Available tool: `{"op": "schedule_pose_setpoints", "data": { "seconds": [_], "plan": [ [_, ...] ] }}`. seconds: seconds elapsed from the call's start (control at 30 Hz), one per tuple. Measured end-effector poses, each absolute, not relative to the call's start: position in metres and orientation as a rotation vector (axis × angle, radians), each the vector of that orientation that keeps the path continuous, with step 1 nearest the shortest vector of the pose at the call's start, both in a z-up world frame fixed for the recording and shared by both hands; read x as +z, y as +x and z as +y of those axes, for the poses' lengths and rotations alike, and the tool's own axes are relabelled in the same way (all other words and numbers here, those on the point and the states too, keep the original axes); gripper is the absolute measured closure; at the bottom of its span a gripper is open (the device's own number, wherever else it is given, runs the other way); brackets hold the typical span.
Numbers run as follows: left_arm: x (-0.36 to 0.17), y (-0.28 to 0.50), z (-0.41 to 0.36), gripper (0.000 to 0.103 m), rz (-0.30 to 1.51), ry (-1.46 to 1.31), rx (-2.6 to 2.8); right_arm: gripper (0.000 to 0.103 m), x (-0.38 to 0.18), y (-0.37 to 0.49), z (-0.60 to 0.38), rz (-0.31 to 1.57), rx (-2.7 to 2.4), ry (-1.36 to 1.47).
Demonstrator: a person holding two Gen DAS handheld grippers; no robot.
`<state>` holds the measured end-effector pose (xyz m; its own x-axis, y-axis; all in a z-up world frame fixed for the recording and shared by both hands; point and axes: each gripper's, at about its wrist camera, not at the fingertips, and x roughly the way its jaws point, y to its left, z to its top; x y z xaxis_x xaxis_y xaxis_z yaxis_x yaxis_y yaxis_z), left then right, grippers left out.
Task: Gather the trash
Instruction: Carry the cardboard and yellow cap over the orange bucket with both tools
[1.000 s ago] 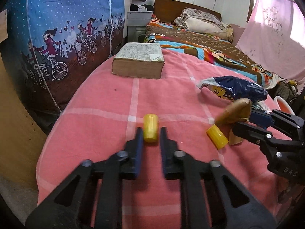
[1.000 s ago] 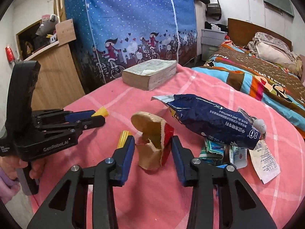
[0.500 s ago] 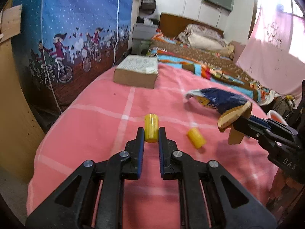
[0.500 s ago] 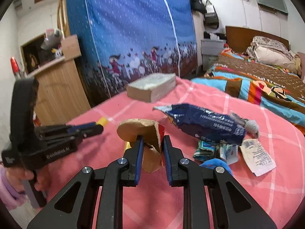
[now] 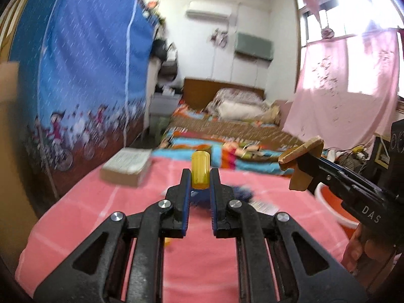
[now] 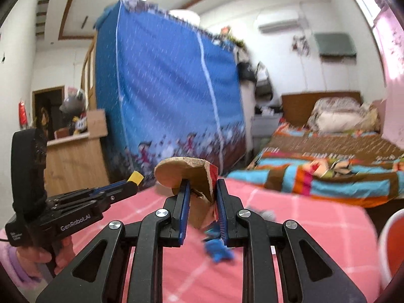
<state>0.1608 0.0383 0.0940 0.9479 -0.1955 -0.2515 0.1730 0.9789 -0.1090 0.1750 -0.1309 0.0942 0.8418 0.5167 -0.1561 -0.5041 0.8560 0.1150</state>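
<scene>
Jaws of left gripper (image 5: 200, 176) clamped on yellow cylinder (image 5: 200, 169), held above pink bedspread (image 5: 106, 204). Right gripper (image 6: 200, 192) jaws, just closed further, pinch torn cardboard piece (image 6: 188, 174), also above bedspread. Book (image 5: 127, 164) lies on bedspread's far left part. Orange basin (image 5: 333, 202) beside bedspread's right edge.

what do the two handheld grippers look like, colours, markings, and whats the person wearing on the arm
Both are black plastic with triangular cut-out linkages, silver pivot bolts and blue pads inside the fingers. The left tool has white "GenRobot.AI" lettering on its body, the right tool white "DAS". A lilac sleeve covers the left wrist.
</scene>
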Motion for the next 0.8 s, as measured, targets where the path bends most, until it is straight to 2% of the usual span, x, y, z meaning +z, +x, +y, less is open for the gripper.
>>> {"op": "schedule_pose_setpoints", "data": {
  "seconds": [0.43,0.8],
  "plan": [
    [0.127,0.159,-0.076,0.085,0.128,-0.008,-0.417,0.084,0.113,0.14,-0.247,-0.005,0.233,0.088],
    [0.116,0.172,-0.168,0.085,0.22,0.025,-0.594,0.084,0.092,0.141,-0.345,0.067,-0.002,0.191]
  ]
}}
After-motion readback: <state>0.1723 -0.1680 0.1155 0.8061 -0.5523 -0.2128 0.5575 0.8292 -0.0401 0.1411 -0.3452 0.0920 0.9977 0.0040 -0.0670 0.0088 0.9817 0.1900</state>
